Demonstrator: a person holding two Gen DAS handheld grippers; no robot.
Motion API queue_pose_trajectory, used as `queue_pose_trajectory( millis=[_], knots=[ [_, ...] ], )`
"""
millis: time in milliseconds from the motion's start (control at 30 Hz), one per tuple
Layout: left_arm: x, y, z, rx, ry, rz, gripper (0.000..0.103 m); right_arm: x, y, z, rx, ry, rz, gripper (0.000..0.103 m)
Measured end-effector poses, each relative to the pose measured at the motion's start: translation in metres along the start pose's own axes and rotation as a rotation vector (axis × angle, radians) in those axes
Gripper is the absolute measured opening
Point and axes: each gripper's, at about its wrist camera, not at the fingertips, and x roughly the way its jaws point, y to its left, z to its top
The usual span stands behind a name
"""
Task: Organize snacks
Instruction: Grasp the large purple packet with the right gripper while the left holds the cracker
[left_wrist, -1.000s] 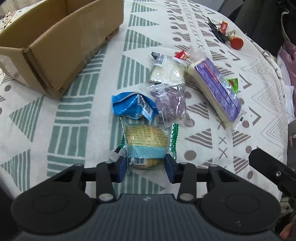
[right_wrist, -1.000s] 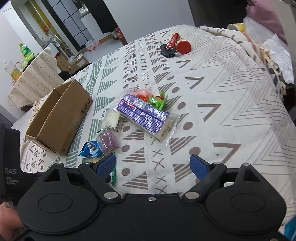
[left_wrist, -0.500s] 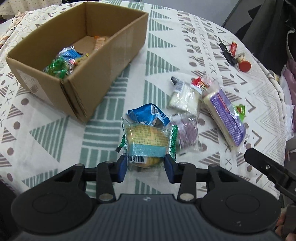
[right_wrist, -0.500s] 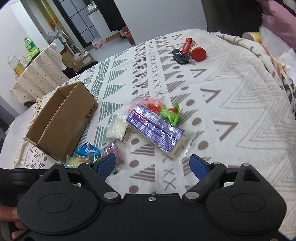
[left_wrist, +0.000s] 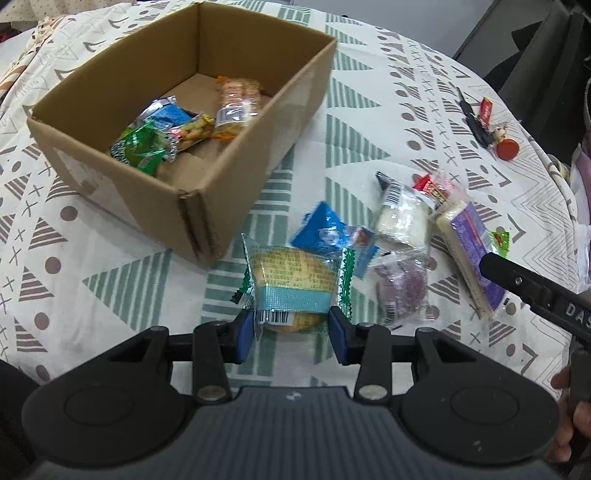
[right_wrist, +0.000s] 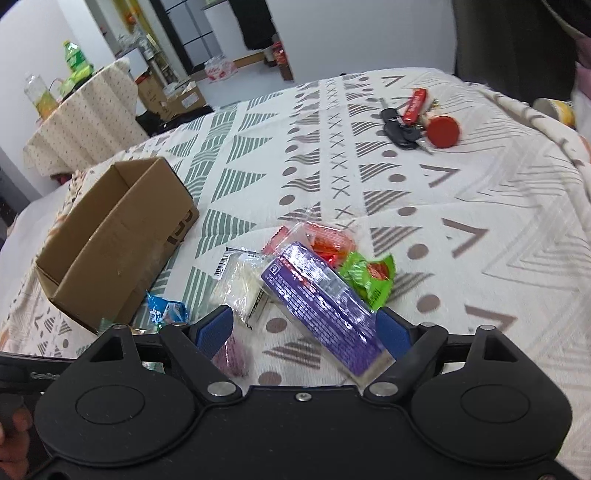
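One cake pack (left_wrist: 291, 284) clamped in left gripper (left_wrist: 291, 330) at 6 o'clock, lifted short of the cardboard box (left_wrist: 207, 206) at 11: clear the near wall before releasing; right gripper (right_wrist: 304, 328) gapes empty over purple pack (right_wrist: 321, 306).

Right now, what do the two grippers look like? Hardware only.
Both are matte black plastic. Left gripper: two round discs on the body, a ribbed grey centre panel, silver pivot screws, blue ribbed finger pads. Right gripper: same black discs and silver screws, textured blue pads. Its handle shows white lettering "DAS" in the left view. No cables or sleeves visible.
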Motion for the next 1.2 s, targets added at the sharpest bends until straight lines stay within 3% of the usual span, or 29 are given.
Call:
queue_pose_trajectory(
  millis=[167,300,367,467,733,1000,1067,1133,1200],
  knots=[
    [0.003,0.009,0.003,-0.009,0.006,-0.009,0.041,0.014,0.001,0.0,-0.024,0.037,-0.039,0.083],
    [0.005,0.009,0.002,-0.008,0.015,-0.013,0.041,0.024,0.008,-0.006,-0.056,0.115,-0.073,0.078],
    [0.007,0.009,0.002,-0.006,0.024,-0.021,0.041,0.027,0.011,-0.012,-0.078,0.151,-0.09,0.071],
    [0.007,0.008,0.001,0.003,0.024,-0.031,0.041,0.031,0.013,-0.019,-0.087,0.199,-0.117,0.046],
    [-0.001,0.004,-0.002,0.023,0.013,-0.061,0.041,0.018,0.021,-0.028,-0.059,0.253,-0.076,0.036],
    [-0.003,0.007,-0.008,0.027,0.012,-0.069,0.041,-0.009,0.02,-0.056,0.005,0.284,-0.076,0.036],
    [-0.003,0.007,-0.01,0.027,0.015,-0.071,0.041,-0.013,0.022,-0.058,0.021,0.281,-0.072,0.042],
    [-0.004,0.007,-0.01,0.03,0.014,-0.074,0.041,-0.015,0.025,-0.056,0.015,0.257,-0.03,0.062],
    [-0.005,0.006,-0.01,0.032,0.011,-0.078,0.041,-0.011,0.03,-0.05,-0.019,0.245,-0.057,0.069]
  ],
)
